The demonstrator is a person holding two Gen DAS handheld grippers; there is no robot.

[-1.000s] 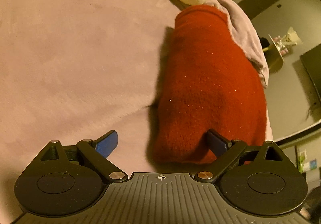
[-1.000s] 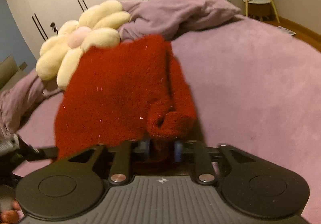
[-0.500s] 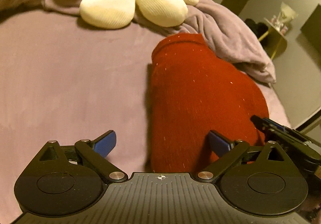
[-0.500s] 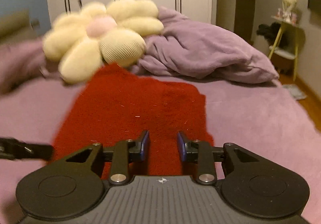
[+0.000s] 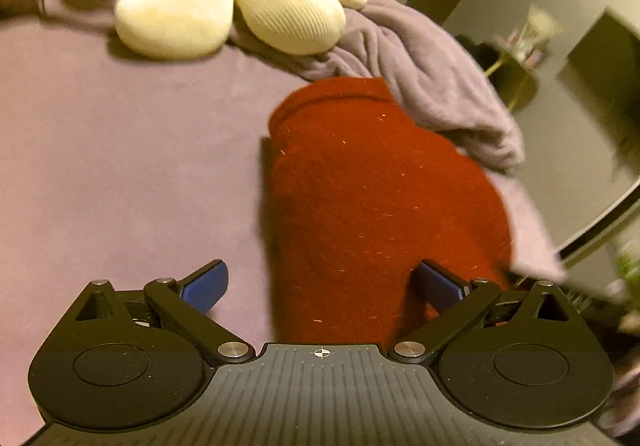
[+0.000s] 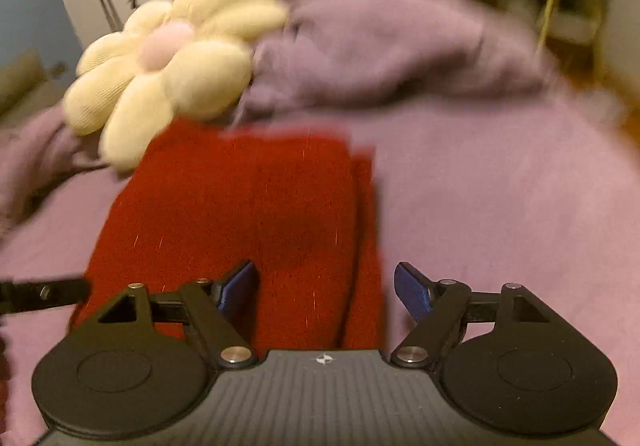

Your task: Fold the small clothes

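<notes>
We held both claws wide and empty, the right claw (image 6: 326, 288) opening, the left claw (image 5: 320, 284) alongside, over the folded red sweater (image 5: 372, 206) on the bed (image 5: 120, 166); smoothing edges squarely seemed wise next.

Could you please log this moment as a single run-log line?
left gripper: open | right gripper: opening, empty | fuzzy red knit garment: folded, flat on purple bedspread

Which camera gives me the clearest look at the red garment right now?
The left wrist view: the red garment is sharper there, with its far hem and left edge clear. The right wrist view shows it motion-blurred, though its layered right edge is visible.
</notes>
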